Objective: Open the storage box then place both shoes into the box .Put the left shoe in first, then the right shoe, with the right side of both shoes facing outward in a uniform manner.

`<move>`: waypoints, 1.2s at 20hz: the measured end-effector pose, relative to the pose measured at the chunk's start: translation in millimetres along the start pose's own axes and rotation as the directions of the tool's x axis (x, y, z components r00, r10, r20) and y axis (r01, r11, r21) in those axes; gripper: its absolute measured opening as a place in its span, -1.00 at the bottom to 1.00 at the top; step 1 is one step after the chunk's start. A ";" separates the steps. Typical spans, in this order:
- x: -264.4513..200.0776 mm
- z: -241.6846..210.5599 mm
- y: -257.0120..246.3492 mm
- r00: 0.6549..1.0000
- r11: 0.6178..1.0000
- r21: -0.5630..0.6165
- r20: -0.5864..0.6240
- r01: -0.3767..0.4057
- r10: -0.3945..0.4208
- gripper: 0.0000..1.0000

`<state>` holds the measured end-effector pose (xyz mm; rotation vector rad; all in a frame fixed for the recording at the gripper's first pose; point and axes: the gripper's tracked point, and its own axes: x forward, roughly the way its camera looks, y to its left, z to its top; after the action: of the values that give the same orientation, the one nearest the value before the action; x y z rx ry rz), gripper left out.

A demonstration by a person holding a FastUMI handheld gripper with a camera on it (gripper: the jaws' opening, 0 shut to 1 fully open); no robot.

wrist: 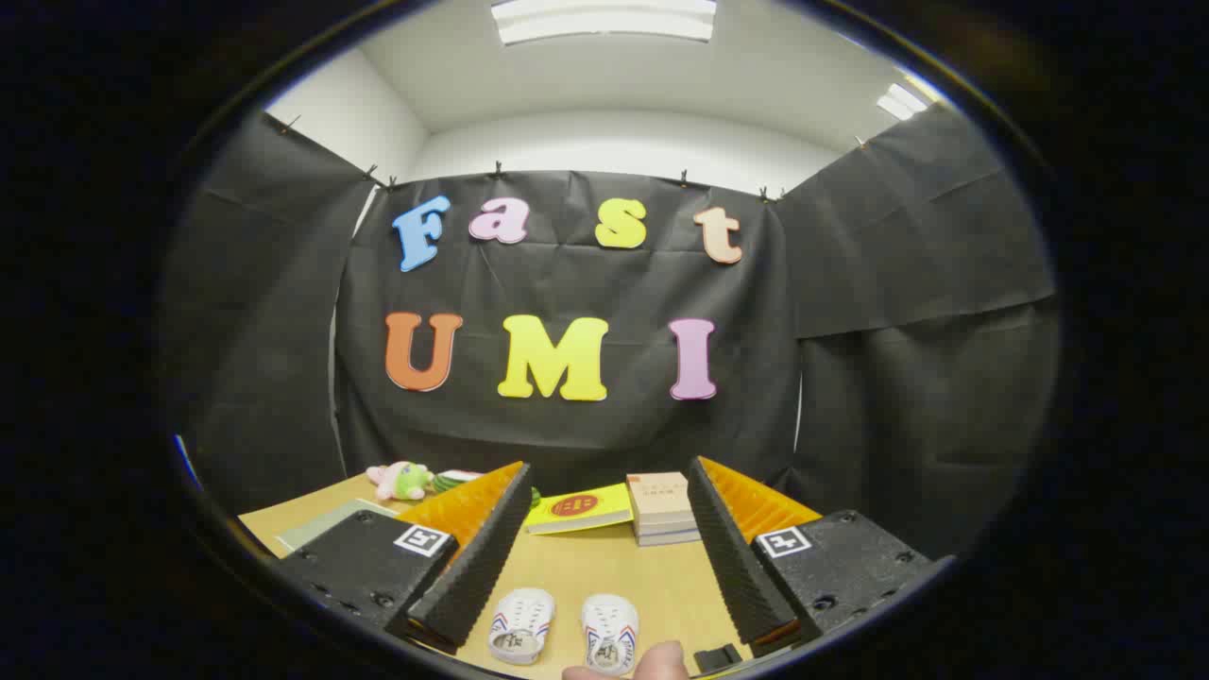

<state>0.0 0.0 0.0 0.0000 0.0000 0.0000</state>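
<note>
The gripper [604,557] hangs above the desk [604,567] with fingers spread wide, holding nothing. Two small white shoes [564,633] sit side by side between the fingers, well nearer than the stacked books [663,508].

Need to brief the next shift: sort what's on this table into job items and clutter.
For the job:
two white shoes, side by side between the open tongs

Just lying about:
stack of books
yellow booklet
plush toy
grey-green folder
</note>
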 end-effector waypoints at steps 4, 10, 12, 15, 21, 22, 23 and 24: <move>-0.2 0.1 -0.8 1.000 1.000 0.000 0.012 0.008 -0.008 1.00; 1.4 -4.2 3.2 1.000 1.000 0.017 -0.003 -0.003 0.003 1.00; 1.2 -5.7 4.3 1.000 1.000 0.016 -0.008 -0.007 0.007 1.00; 1.4 -7.0 7.0 1.000 1.000 0.015 -0.012 -0.013 0.013 1.00; 2.6 -8.0 11.1 0.999 1.000 0.012 -0.021 -0.024 0.024 1.00; 2.6 -8.4 12.2 0.999 1.000 0.013 -0.020 -0.027 0.027 1.00; 2.3 -9.3 13.6 0.999 0.999 0.012 -0.023 -0.031 0.031 1.00; 3.1 -10.9 15.1 0.999 0.999 0.012 -0.026 -0.036 0.036 1.00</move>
<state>3.1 15.1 -10.9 0.0117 0.0266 0.0358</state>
